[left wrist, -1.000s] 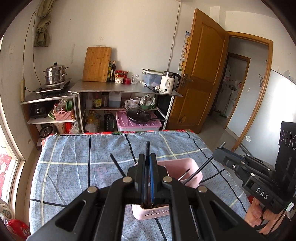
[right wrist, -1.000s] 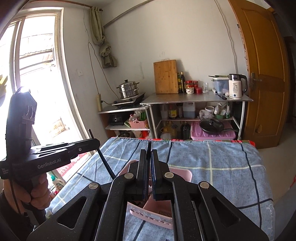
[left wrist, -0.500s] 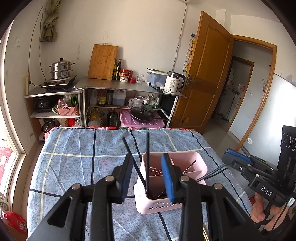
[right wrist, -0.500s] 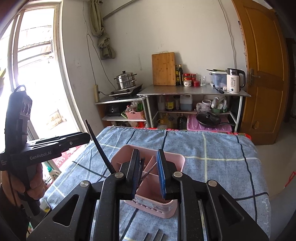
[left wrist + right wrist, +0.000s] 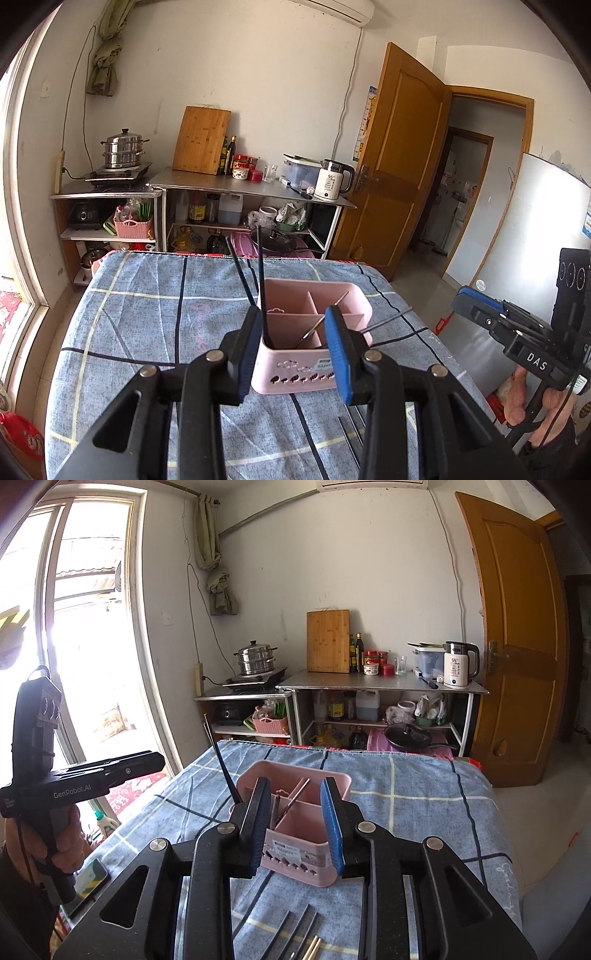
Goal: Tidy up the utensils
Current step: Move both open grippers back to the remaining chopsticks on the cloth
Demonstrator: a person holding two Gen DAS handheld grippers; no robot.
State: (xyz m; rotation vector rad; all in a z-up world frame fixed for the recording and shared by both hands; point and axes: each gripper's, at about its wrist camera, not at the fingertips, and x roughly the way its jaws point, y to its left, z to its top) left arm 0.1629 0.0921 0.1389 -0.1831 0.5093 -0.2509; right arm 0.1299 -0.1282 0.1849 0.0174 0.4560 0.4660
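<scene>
A pink divided utensil holder (image 5: pixel 295 365) stands on the blue checked tablecloth (image 5: pixel 140 317); it also shows in the right wrist view (image 5: pixel 299 860). Dark chopsticks (image 5: pixel 260 280) stand in its left compartment, and thin ones (image 5: pixel 321 321) lean inside. In the right wrist view dark chopsticks (image 5: pixel 221 764) and a brown one (image 5: pixel 291 801) stick out of it. My left gripper (image 5: pixel 293 349) is open and empty, above and in front of the holder. My right gripper (image 5: pixel 295 823) is open and empty, just in front of the holder. More chopsticks (image 5: pixel 299 934) lie loose on the cloth below it.
A steel shelf unit (image 5: pixel 251 184) with a kettle (image 5: pixel 332 181), cutting board (image 5: pixel 201 140) and steamer pot (image 5: pixel 122 147) stands behind the table. An open wooden door (image 5: pixel 399 158) is at the right, a window (image 5: pixel 85 627) at the left.
Both grippers have opened from shut, let go of the chopsticks into the pink holder, and pulled back and up from it.
</scene>
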